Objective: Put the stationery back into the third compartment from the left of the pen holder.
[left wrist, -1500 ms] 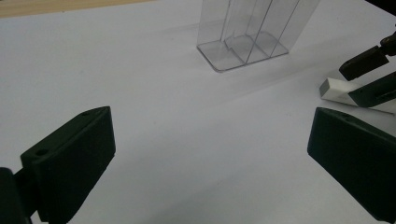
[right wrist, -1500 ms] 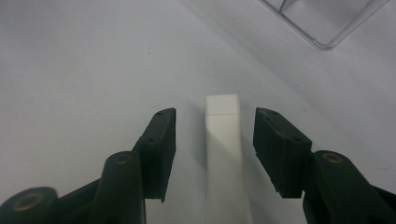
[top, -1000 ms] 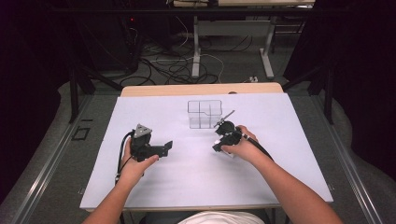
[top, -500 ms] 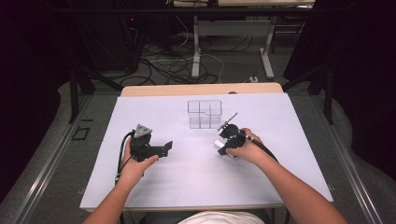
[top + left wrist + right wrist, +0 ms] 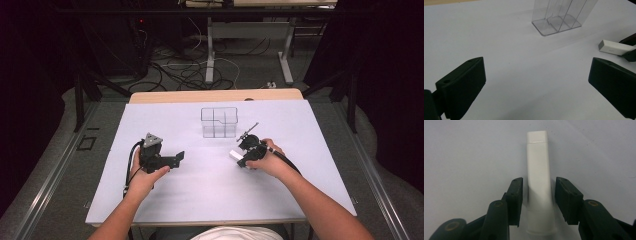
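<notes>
Tabletop [image 5: 210, 195] surface is covered with a white sheet, and a person seated at its near edge holds one gripper in each hand.

Right gripper [image 5: 538, 195] sits right of centre, low over the sheet, pointing toward the person's left. A white rectangular bar [image 5: 539, 182] lies flat on the sheet between its jaws. In the right gripper view a narrow gap shows on each side of the bar, so the jaws bracket it without pressing on it. One end of the bar projects beyond the jaw tips; the other end reaches back toward the gripper body. In the high view the bar [image 5: 236, 155] appears as a pale block at the front of that gripper [image 5: 242, 159].

Left gripper [image 5: 176, 157] rests in the left hand [image 5: 142, 177] on the left part of the sheet, well apart from the bar. Its jaws are spread wide and hold nothing, as the left gripper view [image 5: 536, 82] confirms.

A clear plastic box with inner dividers [image 5: 219, 121] stands upright on the far-centre part of the sheet, apart from both grippers. The left gripper view shows its base [image 5: 557, 23] and, at the right edge, the bar [image 5: 614, 47].
</notes>
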